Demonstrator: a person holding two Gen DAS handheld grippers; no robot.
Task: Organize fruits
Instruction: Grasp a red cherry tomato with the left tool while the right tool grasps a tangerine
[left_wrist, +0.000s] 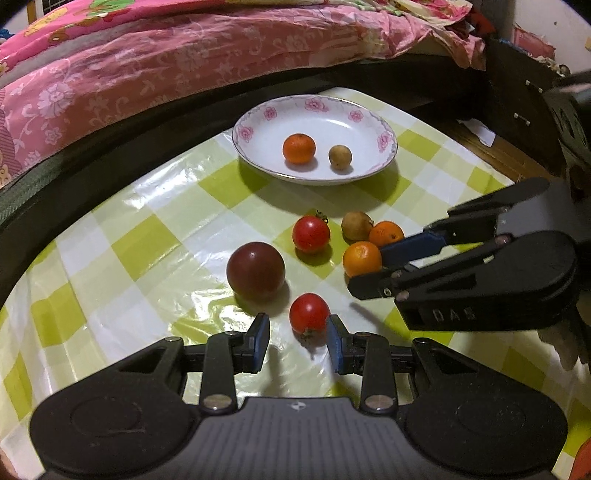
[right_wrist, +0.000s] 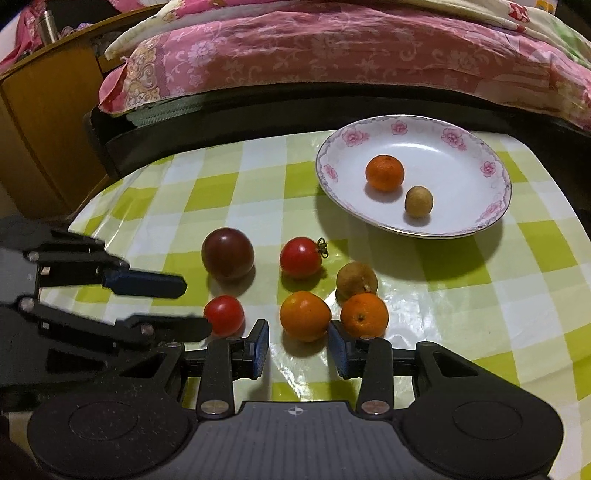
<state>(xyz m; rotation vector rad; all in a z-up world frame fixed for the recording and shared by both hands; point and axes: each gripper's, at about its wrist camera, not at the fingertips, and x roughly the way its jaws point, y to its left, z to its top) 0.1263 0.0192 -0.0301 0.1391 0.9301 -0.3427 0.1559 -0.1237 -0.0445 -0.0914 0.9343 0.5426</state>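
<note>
My left gripper (left_wrist: 297, 332) is open around a small red tomato (left_wrist: 309, 315) on the checked cloth; the tomato lies near the right pad, with a gap at the left pad. My right gripper (right_wrist: 299, 341) is open around an orange (right_wrist: 304, 315), with a gap at its left pad. A second orange (right_wrist: 364, 315), a brown fruit (right_wrist: 356, 280), a stemmed tomato (right_wrist: 300, 257) and a dark plum (right_wrist: 228, 253) lie loose nearby. The flowered plate (right_wrist: 399, 127) behind them holds an orange (right_wrist: 385, 172) and a small brown fruit (right_wrist: 418, 201).
A bed with a pink quilt (left_wrist: 184, 55) and a dark frame runs along the table's far edge. A wooden cabinet (right_wrist: 37, 129) stands at the far left. The two grippers work side by side, the left gripper (right_wrist: 194, 306) close beside the right.
</note>
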